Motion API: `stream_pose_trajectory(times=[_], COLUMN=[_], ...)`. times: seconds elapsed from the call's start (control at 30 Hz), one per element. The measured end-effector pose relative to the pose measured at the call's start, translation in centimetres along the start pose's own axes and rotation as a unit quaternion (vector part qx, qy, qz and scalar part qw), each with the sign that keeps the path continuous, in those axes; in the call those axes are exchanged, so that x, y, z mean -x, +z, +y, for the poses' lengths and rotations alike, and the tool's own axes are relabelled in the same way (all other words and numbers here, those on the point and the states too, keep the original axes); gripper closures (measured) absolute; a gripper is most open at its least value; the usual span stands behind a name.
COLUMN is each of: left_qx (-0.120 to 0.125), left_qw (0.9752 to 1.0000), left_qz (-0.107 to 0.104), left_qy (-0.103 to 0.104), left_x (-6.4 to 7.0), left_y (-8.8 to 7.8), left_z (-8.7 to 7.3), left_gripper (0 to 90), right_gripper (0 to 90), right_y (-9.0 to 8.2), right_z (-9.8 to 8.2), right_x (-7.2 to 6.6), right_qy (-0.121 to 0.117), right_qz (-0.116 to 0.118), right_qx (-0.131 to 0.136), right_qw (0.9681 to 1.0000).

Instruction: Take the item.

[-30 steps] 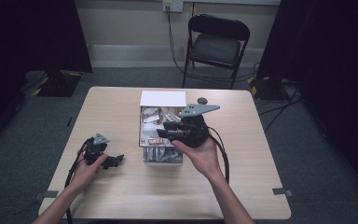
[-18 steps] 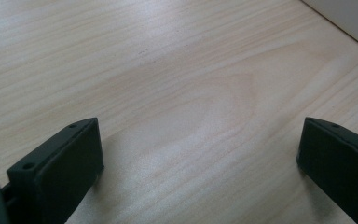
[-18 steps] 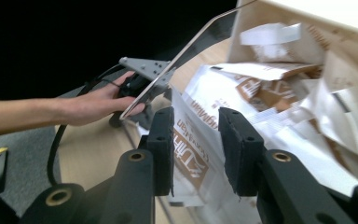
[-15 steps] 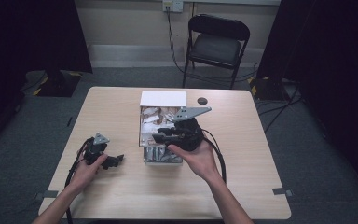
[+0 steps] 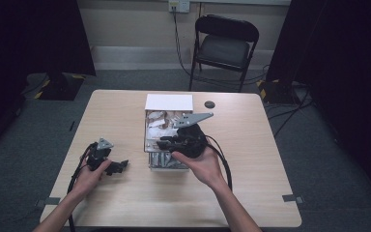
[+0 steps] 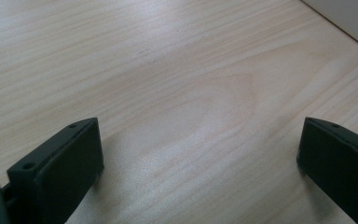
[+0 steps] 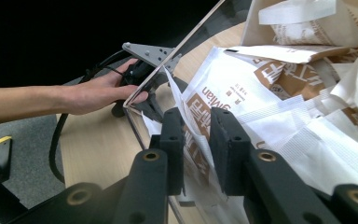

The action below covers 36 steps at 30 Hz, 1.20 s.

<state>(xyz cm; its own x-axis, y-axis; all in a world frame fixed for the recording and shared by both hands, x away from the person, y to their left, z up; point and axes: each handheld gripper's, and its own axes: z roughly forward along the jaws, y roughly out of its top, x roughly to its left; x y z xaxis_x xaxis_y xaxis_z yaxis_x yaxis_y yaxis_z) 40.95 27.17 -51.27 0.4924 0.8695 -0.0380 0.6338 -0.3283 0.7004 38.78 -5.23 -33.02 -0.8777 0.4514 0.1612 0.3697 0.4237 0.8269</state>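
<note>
- The right tongs (image 5: 166, 143) are being held over the clear box (image 5: 150, 145) in the middle of the worktop (image 5: 251, 159), with the hand (image 5: 200, 164) cupped under the body and the forearm coming in from the bottom edge of the high view.
- In the right gripper view the right tongs (image 7: 196, 140) are being closed on a white packet (image 7: 223, 93) with brown print; the jaws have just been narrowing, and the packet's edge is being pinched between the pads at the box's near wall.
- The packet is lying on top of a heap of like packets inside the box.
- The left tongs (image 5: 121, 166) are being rested low on the worktop, well apart from the box, with the left hand (image 5: 89, 174) wrapped around the body.
- In the left gripper view the left tongs (image 6: 198, 154) are being kept wide, with bare wood between the jaws.
- The worktop is of pale wood grain; a small dark disc (image 5: 209, 104) is lying near its far edge.
- A folding chair (image 5: 224, 46) is standing behind the worktop on grey carpet, with dark curtains at both sides.
</note>
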Motion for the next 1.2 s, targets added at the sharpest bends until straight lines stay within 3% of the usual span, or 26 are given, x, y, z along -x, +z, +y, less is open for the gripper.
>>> stream_pose_trajectory(times=[0.23, 1.2], left_qx=[0.000, 0.000], left_qw=[1.0000, 1.0000], left_qz=[0.000, 0.000], left_qy=[0.000, 0.000], left_x=[0.0, 0.0], left_y=[0.0, 0.0], left_z=[0.0, 0.0], left_gripper=[0.0, 0.0], right_gripper=[85.1, 88.7], right_y=[0.2, -0.9], right_z=[-0.1, 0.1], right_x=[0.2, 0.4], right_qy=[0.011, 0.014], right_qz=[-0.002, -0.009], right_qx=[-0.001, 0.041], right_qw=[0.9999, 0.9990])
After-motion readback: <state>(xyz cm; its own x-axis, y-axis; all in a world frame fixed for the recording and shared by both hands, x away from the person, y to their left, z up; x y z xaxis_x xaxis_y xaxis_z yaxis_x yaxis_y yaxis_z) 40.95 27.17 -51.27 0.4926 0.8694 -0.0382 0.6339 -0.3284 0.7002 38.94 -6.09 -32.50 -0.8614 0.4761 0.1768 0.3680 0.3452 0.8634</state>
